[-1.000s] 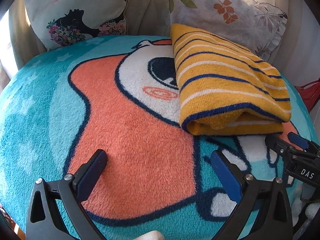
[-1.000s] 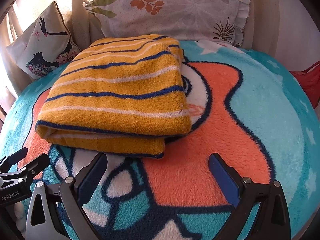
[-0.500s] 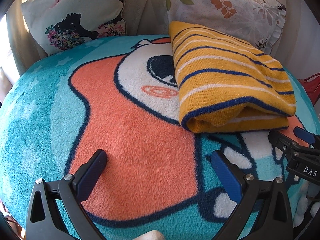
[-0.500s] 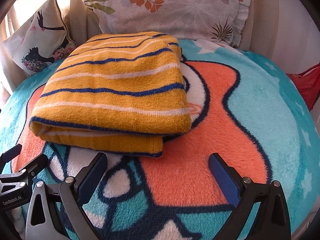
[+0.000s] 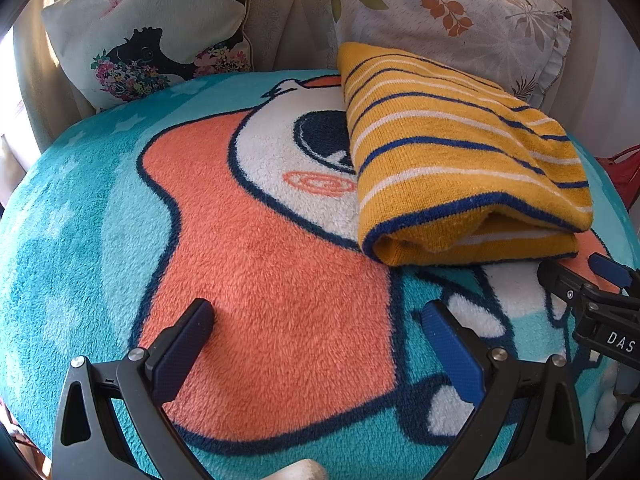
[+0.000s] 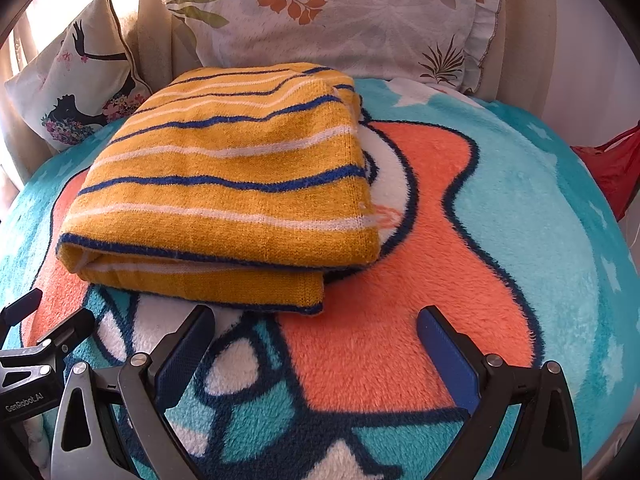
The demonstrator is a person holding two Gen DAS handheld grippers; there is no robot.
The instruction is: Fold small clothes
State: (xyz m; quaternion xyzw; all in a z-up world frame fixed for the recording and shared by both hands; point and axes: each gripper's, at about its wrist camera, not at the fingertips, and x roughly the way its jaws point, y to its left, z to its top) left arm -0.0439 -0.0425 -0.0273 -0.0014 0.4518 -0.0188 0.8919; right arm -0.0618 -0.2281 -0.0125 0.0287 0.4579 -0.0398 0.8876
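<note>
Both grippers, the left gripper [image 5: 318, 354] and the right gripper [image 6: 316, 352], hang wide apart and hold nothing just in front of the folded yellow striped top [image 6: 224, 184], which rests on the fluffy blanket [image 5: 260, 280], likely because folding looks done.

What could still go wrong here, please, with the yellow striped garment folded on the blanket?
The yellow striped garment lies folded in uneven layers, the bottom layer sticking out in front, so a nudge might undo it. Both the left gripper and right gripper are open and close by. The plush blanket is soft, so the pile could slump.
</note>
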